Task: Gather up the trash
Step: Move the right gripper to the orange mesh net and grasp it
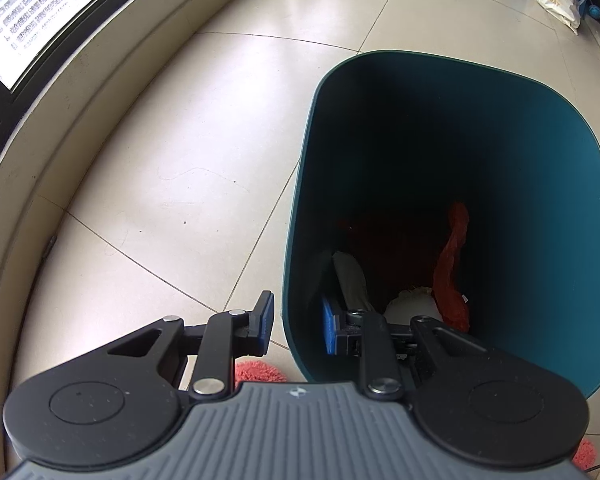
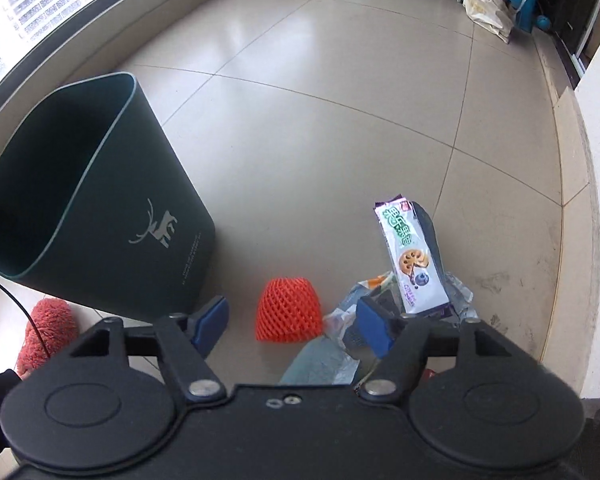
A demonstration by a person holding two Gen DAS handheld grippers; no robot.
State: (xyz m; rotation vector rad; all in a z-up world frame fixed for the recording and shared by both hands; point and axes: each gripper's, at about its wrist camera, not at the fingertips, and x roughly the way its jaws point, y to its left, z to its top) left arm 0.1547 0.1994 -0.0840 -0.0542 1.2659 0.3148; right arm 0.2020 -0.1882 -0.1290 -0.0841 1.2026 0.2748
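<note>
A dark teal trash bin (image 1: 500, 160) stands tilted on the tiled floor. My left gripper (image 1: 296, 320) is shut on its near rim, one pad outside the wall and one inside. Down in the bin lie an orange-red wrapper (image 1: 452, 264) and crumpled white paper (image 1: 412, 304). In the right wrist view the bin (image 2: 100, 200) is at the left. My right gripper (image 2: 293, 323) is open just above an orange foam fruit net (image 2: 288, 308), which lies between the fingers untouched. A white and purple biscuit wrapper (image 2: 408, 256) and crumpled clear plastic (image 2: 340, 320) lie to its right.
A red fluffy slipper (image 2: 48, 328) lies beside the bin, with a thin black cable (image 2: 4, 288) over it. The window ledge (image 1: 80, 120) curves along the left. A wall base (image 2: 572, 200) runs along the right. Bags (image 2: 488, 4) stand at the far end.
</note>
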